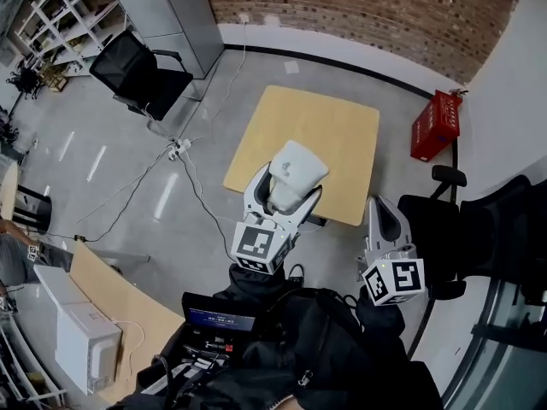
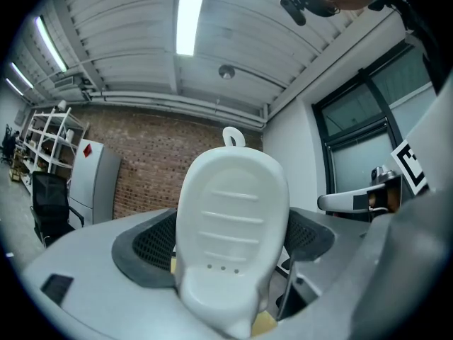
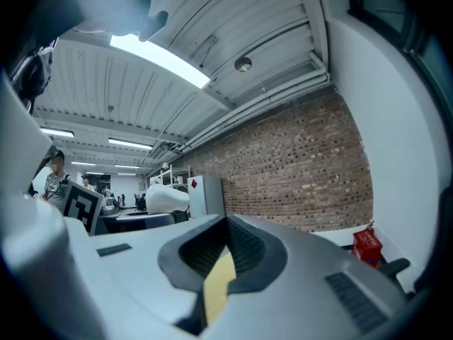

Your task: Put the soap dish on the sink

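The soap dish point(image 1: 296, 166) is white, oval and ribbed, with a small loop at its far end. My left gripper point(image 1: 285, 193) is shut on it and holds it up in the air above the near edge of a yellow wooden table point(image 1: 333, 131). In the left gripper view the soap dish point(image 2: 230, 225) stands upright between the dark pads point(image 2: 145, 250). My right gripper point(image 1: 382, 218) hangs to the right of it, shut with nothing in it; its pads point(image 3: 244, 250) nearly meet. No sink shows in any view.
A black office chair point(image 1: 138, 77) and a grey cabinet point(image 1: 178, 17) stand at the back left. Cables and a power strip point(image 1: 179, 149) lie on the floor. A red box point(image 1: 436, 125) leans by the right wall. A white machine point(image 1: 85, 342) sits on a desk at lower left.
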Tool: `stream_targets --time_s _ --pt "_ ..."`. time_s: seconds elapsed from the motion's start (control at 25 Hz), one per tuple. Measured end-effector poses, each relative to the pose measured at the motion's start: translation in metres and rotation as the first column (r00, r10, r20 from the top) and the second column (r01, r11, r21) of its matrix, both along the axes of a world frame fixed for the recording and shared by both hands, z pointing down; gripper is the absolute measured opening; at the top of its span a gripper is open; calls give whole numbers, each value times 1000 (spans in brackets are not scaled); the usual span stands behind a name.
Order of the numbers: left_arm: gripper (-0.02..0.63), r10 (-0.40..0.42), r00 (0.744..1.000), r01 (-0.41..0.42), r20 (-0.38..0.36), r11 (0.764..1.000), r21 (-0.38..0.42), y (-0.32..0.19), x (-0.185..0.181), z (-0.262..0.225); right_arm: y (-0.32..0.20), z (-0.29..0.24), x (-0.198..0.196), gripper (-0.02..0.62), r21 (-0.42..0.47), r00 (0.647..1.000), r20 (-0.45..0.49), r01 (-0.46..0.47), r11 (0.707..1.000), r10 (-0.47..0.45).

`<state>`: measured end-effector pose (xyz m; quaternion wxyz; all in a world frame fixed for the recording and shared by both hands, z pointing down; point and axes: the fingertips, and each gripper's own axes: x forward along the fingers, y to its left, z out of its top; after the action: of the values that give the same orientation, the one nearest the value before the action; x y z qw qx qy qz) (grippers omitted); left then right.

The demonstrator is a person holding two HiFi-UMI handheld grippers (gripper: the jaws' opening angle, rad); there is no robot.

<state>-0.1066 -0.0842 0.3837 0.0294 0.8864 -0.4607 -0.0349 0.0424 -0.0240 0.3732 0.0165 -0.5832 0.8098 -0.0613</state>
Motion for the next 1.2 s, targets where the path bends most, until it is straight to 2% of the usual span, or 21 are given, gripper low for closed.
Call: stream_targets --time_s 0.28,0.52,0.8,1.0,1.2 --pt "463 23 1000 -24 -16 999 -31 -25 -2 13 -19 5 -7 5 -22 1000 -23 -11 1000 11" --pt "462 53 998 -54 -16 996 -64 -38 14 29 -33 16 6 5 -61 999 -26 -35 998 33" --pt "462 30 1000 -30 -2 998 -53 -60 18 25 -65 11 8 5 -36 1000 -22 1 999 -2" --pt "462 13 1000 -13 0 998 -54 -83 35 24 -91 18 30 5 -70 1000 -29 -10 998 8" --pt "462 -1 1000 1 0 999 -51 -105 54 21 -112 18 59 5 -62 1000 -7 -18 998 18"
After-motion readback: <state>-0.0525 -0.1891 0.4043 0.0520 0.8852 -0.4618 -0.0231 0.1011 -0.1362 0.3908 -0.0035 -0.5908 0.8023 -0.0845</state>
